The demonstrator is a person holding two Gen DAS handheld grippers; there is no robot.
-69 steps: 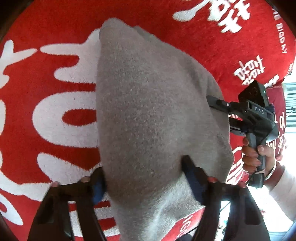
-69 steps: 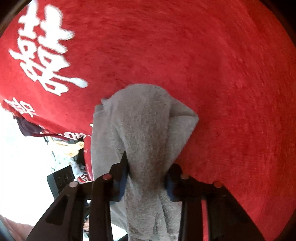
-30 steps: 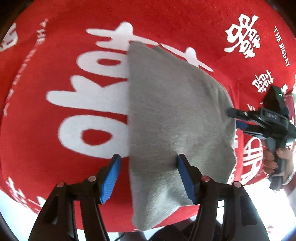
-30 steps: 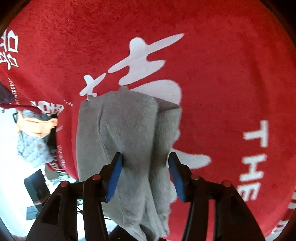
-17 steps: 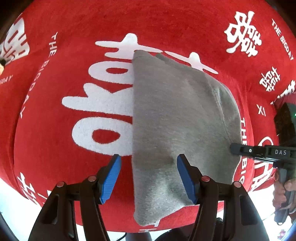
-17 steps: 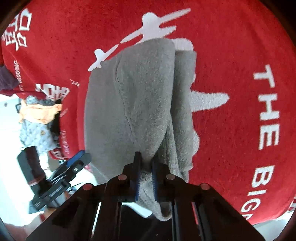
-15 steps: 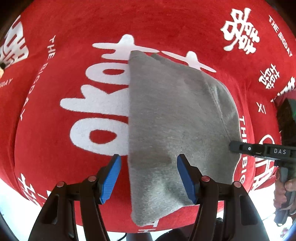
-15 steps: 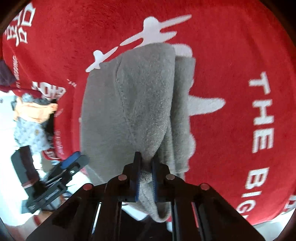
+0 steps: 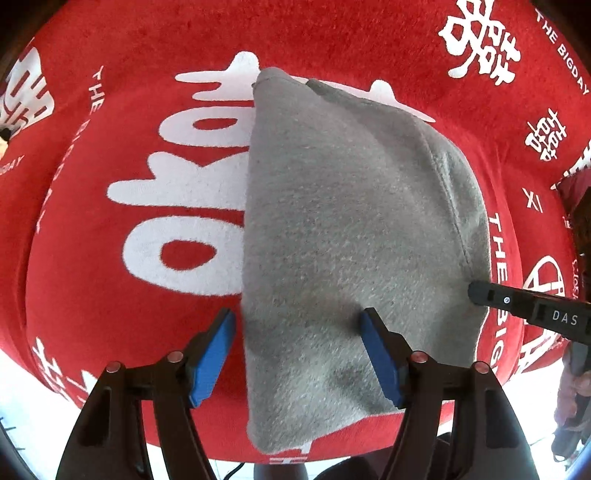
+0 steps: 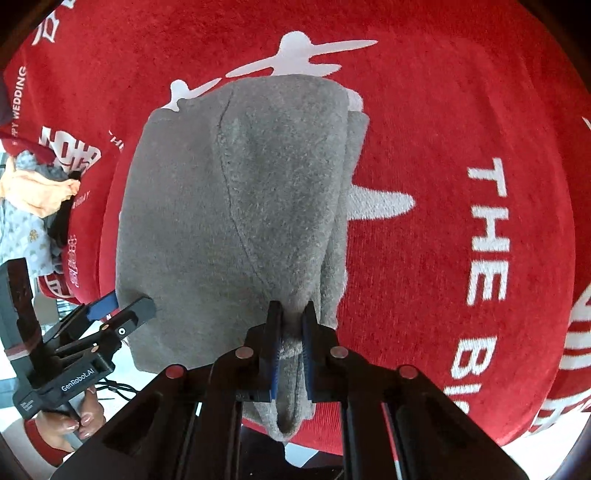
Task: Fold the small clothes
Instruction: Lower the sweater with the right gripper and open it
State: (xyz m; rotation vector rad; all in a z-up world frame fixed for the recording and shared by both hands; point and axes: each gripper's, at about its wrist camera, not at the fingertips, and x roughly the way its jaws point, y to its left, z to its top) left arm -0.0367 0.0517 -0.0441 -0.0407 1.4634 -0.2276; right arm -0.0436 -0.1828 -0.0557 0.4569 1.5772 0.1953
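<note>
A red cloth (image 9: 332,33) with white lettering covers the tabletop. The left tool (image 9: 297,354) is opening, pads clear of the grey garment (image 9: 343,221) lying at the near edge; the right tool (image 10: 291,332) pinches its right-hand fold.

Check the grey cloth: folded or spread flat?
Folded. The grey cloth shows stacked layers along its right edge, and the right gripper pinches a bunched fold.

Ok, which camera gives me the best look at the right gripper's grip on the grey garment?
The right wrist view: the right gripper is shut, pinching a bunched edge of the grey garment between its blue pads. The left wrist view shows only that gripper's dark finger reaching the garment's far edge, with the pinch itself hidden.
</note>
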